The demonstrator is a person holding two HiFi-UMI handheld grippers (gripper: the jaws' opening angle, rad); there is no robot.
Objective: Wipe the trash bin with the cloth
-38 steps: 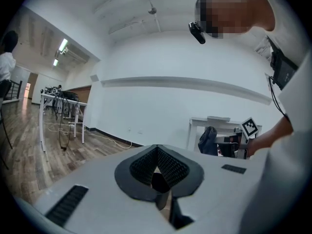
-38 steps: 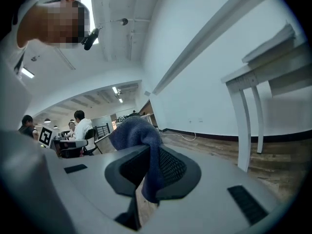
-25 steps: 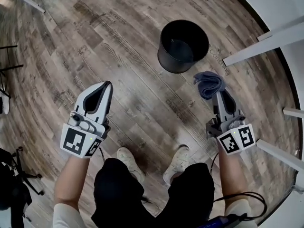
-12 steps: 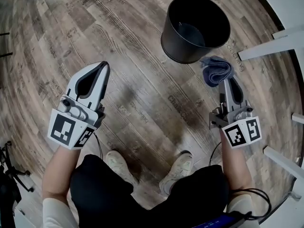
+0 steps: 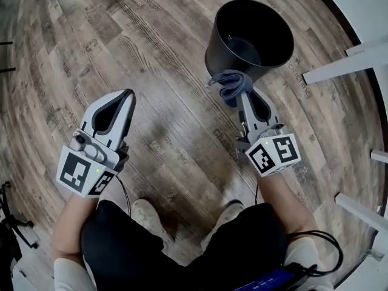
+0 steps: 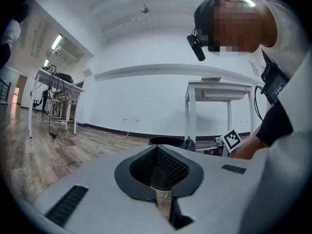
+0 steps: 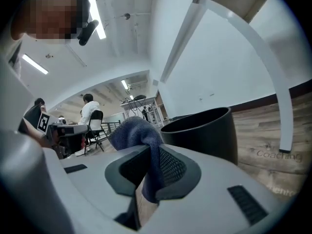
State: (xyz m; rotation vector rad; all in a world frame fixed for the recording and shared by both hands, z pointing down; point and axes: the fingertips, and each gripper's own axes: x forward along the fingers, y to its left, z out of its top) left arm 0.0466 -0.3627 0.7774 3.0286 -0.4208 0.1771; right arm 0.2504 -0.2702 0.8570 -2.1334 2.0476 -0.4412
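Holding a bunched blue-grey cloth (image 5: 232, 85), the right gripper (image 5: 241, 94) has its jaws closed on the fabric. In the right gripper view the cloth (image 7: 134, 130) passes down between the two ribbed pads and bulges out above the jaw tips of the gripper (image 7: 151, 147). The black trash bin (image 5: 219, 53) stands upright on the wood-plank floor (image 5: 170, 47) with its mouth open upward. The cloth sits at the side of the bin nearest the person, low on the outer wall. Whether it touches the wall or lies just beside it cannot be determined. In the right gripper view the bin (image 7: 204, 130) rises immediately right of the cloth, its rim level with the top of the fabric. The right gripper's marker cube (image 5: 274, 154) is on the person's side of the bin, behind the jaws. The left gripper (image 5: 128, 94) is well apart from the bin, to its left and nearer the person, with its tips pointing roughly the same way as the right one. Its jaws are pressed together at the tips with nothing between them, as the left gripper view (image 6: 157, 150) confirms. That view shows the bin (image 6: 165, 141) low in the distance beyond the jaw tips, with the cloth (image 6: 188, 144) at its right edge. White table legs (image 5: 339, 65) stand to the right of the bin. The person's shoes (image 5: 145, 214) are on the floor well short of the bin.
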